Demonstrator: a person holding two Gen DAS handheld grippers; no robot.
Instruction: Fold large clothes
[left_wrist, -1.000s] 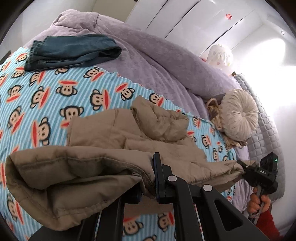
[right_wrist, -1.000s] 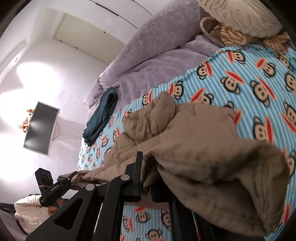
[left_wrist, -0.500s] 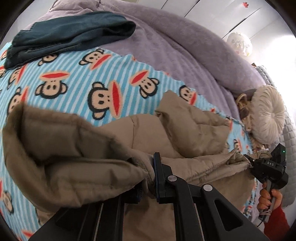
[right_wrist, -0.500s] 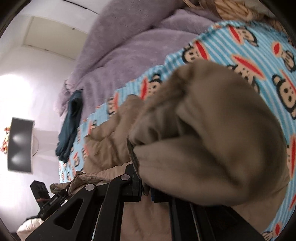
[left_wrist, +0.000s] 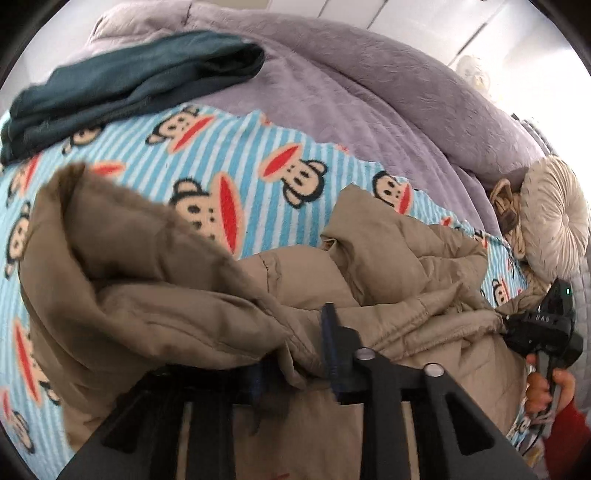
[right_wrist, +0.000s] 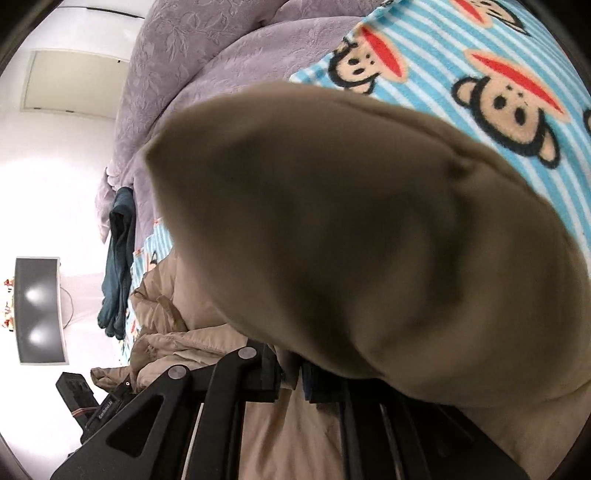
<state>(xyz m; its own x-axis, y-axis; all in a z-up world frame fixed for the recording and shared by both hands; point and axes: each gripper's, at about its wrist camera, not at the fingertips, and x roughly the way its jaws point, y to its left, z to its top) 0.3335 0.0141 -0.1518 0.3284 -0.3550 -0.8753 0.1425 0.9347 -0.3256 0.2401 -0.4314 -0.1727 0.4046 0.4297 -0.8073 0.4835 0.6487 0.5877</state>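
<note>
The tan padded jacket (left_wrist: 369, 295) sprawls across the lower half of the left wrist view, on the monkey-print blanket (left_wrist: 240, 155) covering the bed. Its bulk could slump and undo the fold if the hem drops unevenly. Since the earlier frames the raised edge has come down over the jacket's body and fills more of both views. The left tongs (left_wrist: 291, 354) have just been opening, hem cloth between them; now they stand narrow. The right tongs (right_wrist: 290, 373) are nearly closed on the hem.
</note>
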